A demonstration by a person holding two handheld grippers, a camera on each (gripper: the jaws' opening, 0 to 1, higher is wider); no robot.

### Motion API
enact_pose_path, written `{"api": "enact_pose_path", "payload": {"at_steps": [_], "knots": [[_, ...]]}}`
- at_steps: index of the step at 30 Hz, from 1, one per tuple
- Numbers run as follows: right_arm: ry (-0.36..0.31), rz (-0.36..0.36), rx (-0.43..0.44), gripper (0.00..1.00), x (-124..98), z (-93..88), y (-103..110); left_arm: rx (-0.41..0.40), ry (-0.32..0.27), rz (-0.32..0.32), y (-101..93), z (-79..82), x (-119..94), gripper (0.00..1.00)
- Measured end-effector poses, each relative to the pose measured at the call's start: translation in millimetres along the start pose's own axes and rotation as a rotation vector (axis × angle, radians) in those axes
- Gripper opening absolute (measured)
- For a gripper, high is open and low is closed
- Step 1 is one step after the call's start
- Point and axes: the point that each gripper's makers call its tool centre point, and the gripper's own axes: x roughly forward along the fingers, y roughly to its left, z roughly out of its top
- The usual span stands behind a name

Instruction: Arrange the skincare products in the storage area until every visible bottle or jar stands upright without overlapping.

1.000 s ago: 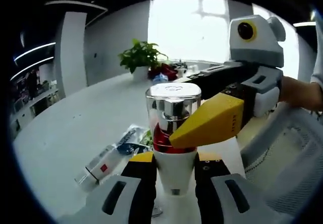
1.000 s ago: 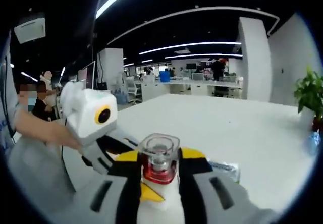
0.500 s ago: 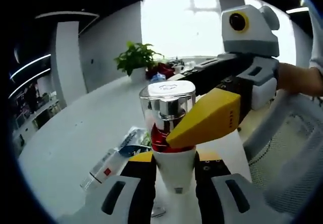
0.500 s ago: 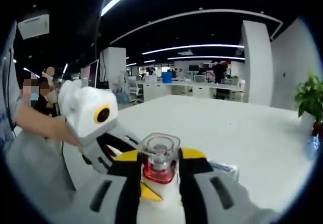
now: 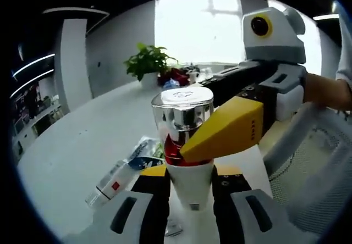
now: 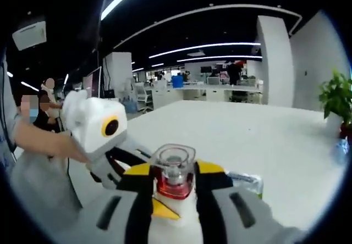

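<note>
1. A white bottle (image 5: 190, 181) with a red collar and a clear, silver-lined cap was held upright above the white table (image 5: 82, 145). It was clamped low on its body by the left gripper (image 5: 190, 192), whose jaws rose at 6 o'clock in the left gripper view.
2. The right gripper (image 5: 220, 134) entered from 3 o'clock, its yellow-tipped jaws closed on the bottle at the red collar, just below the cap. The same double grip was seen in the right gripper view, with the bottle (image 6: 173, 172) between the right gripper (image 6: 173, 192) jaws.
3. A flat tube (image 5: 118, 172) was left lying on the table at 8 o'clock, beside the bottle.
4. Over the preceding second both grips were unchanged; only slight camera drift was noted. The bottle was therefore judged not yet placed, and the lying tube still awaited uprighting.
</note>
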Motion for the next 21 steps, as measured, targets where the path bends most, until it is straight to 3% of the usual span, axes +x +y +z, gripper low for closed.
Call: {"api": "enact_pose_path", "payload": {"at_steps": [3, 21], "knots": [[0.0, -0.008, -0.019, 0.3, -0.7, -1.9, 3.0, 0.036, 0.005, 0.005, -0.4, -0.9, -0.2, 0.26], [-0.009, -0.032, -0.008, 0.41, -3.9, 5.1, -2.7, 0.047, -0.007, 0.027, 0.4, 4.3, -2.4, 0.32]]}}
